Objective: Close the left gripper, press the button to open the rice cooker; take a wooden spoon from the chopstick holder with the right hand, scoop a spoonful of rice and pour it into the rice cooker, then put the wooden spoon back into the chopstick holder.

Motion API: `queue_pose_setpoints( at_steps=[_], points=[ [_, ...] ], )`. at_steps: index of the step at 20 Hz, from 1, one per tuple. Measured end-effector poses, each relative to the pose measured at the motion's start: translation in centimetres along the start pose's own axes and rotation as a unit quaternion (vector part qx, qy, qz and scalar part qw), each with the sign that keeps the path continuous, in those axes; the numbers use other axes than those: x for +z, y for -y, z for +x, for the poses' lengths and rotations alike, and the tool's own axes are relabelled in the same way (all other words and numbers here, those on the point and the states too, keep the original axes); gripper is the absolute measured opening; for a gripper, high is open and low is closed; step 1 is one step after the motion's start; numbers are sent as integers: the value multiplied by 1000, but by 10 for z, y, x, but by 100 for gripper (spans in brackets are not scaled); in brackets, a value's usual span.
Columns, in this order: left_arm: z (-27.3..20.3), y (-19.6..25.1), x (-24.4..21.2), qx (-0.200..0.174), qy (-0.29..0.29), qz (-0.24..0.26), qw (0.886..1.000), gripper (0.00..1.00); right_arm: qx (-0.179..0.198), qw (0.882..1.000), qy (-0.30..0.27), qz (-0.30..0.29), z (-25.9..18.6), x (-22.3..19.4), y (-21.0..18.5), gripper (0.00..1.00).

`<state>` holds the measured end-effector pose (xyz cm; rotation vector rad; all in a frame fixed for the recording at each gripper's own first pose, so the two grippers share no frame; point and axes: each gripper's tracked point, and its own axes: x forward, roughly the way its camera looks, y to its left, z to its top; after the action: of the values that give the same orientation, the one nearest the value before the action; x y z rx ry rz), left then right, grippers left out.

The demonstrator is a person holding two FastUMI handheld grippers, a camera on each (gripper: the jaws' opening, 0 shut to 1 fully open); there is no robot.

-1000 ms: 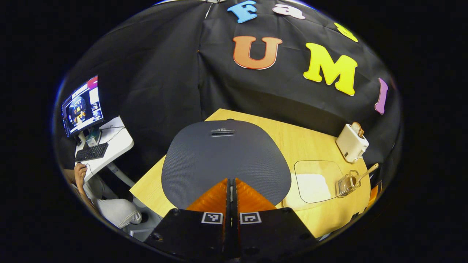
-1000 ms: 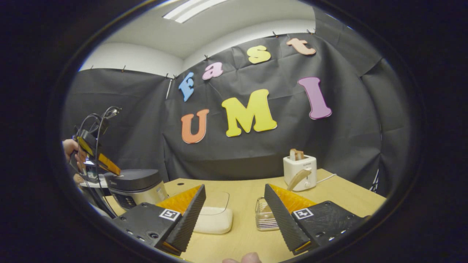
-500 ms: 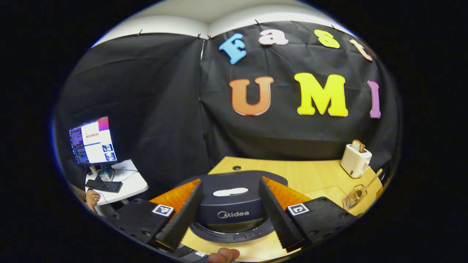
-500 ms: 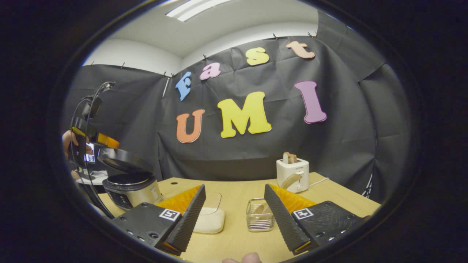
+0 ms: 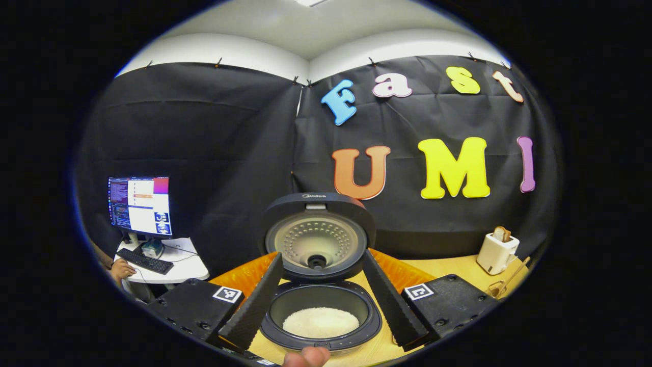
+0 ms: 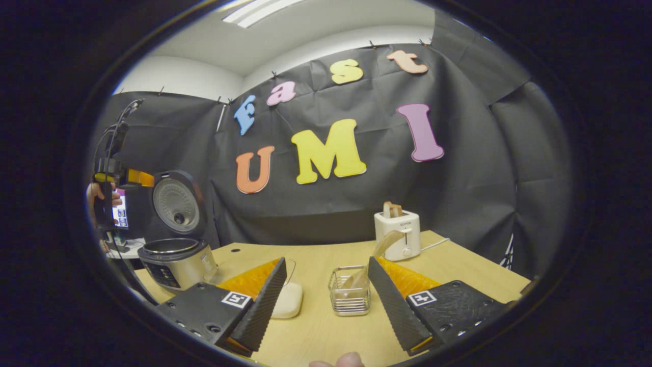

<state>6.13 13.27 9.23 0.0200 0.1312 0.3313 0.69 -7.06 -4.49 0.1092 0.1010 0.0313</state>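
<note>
The rice cooker (image 5: 320, 285) is seen with its lid (image 5: 317, 235) raised, so the button press is judged done, the left gripper (image 5: 322, 311) hanging above the pot with fingers apart. The wooden spoon (image 6: 377, 252) stands untouched in the chopstick holder (image 6: 349, 297), just ahead of the spread-fingered, empty right gripper (image 6: 326, 300). Fetching, scooping from the rice container (image 6: 286, 300), pouring and returning are left.

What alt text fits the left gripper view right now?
The rice cooker stands open, lid raised upright, white rice in its pot, framed by the open left gripper. A toaster stands at the table's far right.
</note>
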Motion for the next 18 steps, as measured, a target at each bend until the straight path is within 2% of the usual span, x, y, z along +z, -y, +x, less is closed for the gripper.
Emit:
queue_pose_setpoints(
  at_steps=[1, 2, 3, 4, 6, 7, 14, 15, 16, 17, 18],
  points=[
    [-2, 1, 2, 4, -1, -11, 1000, 100, 1, 1000, -8, 11, 0, -5, 4, 96],
    [-5, 2, 7, 6, 0, -17, 1000, 95, 2, 1000, -13, 19, 2, -6, 6, 95],
    [-7, -2, 9, 8, 0, -16, 1000, 100, 4, 1000, -14, 25, 1, -6, 8, 95],
    [-10, -3, 11, 8, 2, -13, 1000, 100, 6, 999, -16, 28, 1, -6, 7, 92],
    [-13, -5, 14, 8, 3, -7, 1000, 100, 10, 1000, -19, 20, -1, -7, 6, 91],
    [-14, -6, 16, 8, 5, -1, 1000, 100, 9, 1000, -18, 14, -3, -7, 9, 96],
    [-22, -5, 22, -19, 26, 10, 999, 99, -18, 999, -25, -27, -17, 2, 44, 96],
    [-23, -6, 19, -20, 28, 14, 999, 99, -22, 999, -26, -27, -17, 3, 50, 92],
    [-24, -7, 17, -21, 31, 21, 999, 100, -28, 999, -29, -25, -12, 4, 56, 96],
    [-27, -10, 14, -17, 31, 28, 999, 100, -31, 999, -37, -21, -4, 0, 60, 96],
    [-29, -10, 12, -16, 33, 32, 999, 99, -28, 999, -43, -14, 4, -3, 61, 91]
  ],
)
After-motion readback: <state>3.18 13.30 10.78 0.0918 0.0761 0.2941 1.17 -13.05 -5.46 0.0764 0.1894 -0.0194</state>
